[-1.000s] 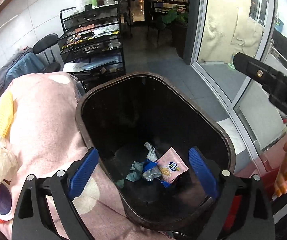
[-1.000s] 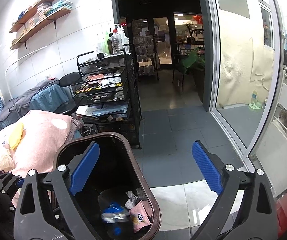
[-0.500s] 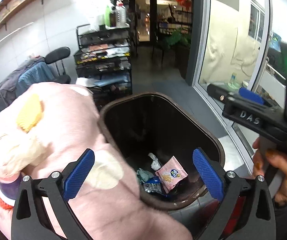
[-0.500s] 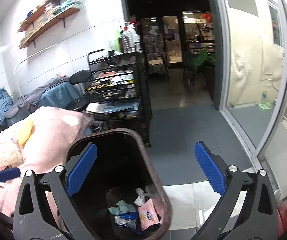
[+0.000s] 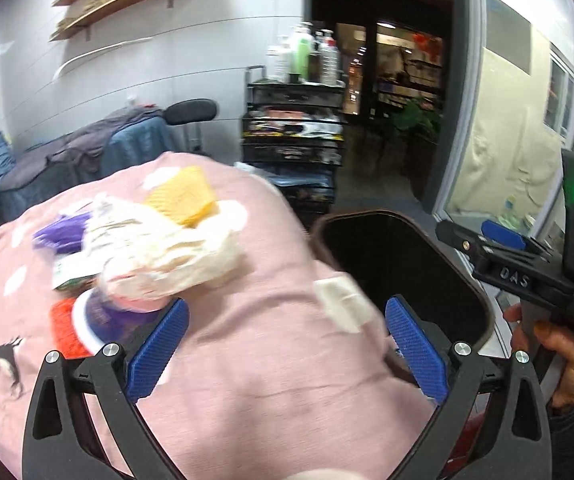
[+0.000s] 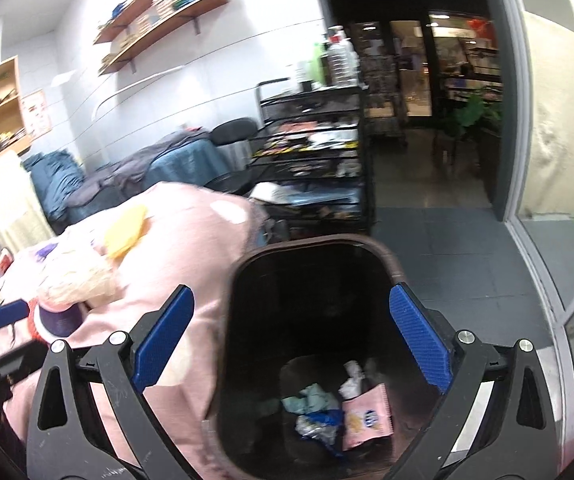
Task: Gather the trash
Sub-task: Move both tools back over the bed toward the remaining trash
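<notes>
Bin (image 6: 311, 280) at right holds wrappers (image 6: 363, 412); more trash (image 5: 159, 256) waits on the pink cloth (image 5: 271, 360) at left; both grippers (image 5: 285, 344) (image 6: 291, 344) gape empty

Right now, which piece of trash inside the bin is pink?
The flat snack packet, at the bin bottom's right side. The crumpled pieces beside it are teal, white and blue.

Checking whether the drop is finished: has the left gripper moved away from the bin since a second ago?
Yes. The left gripper has swung left off the bin; it now sits open over the pink blanket, the bin at right.
</notes>
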Demonstrator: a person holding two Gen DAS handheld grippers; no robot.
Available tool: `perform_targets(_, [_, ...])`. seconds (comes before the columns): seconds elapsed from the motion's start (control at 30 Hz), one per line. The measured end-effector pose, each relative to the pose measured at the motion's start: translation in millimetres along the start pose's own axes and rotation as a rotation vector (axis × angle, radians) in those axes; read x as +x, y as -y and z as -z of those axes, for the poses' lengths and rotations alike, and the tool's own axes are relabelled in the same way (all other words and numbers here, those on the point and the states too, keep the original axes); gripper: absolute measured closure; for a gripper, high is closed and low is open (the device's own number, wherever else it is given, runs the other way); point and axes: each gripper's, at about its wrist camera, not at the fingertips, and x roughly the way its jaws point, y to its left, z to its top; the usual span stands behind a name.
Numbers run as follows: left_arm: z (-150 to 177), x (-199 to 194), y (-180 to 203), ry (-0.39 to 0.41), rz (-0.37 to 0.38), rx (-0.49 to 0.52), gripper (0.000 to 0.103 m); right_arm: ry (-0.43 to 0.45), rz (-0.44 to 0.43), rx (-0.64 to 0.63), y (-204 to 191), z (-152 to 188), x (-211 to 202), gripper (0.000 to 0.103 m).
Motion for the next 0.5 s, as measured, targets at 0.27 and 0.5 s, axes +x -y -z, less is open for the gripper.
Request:
perform_targets(0.27, [14.3,-17.1,-60.0,0.0,-0.122,-0.07,0.005,-0.028,-0.128,-0.073,-59.2,1.9,9.0,0.006])
perform_targets(0.5, [31.9,-19.6,-125.7,-0.043,-0.175,-0.19,0.005,-0.058,-0.269,-0.16,-114.6,-6.3,16.5,0.006])
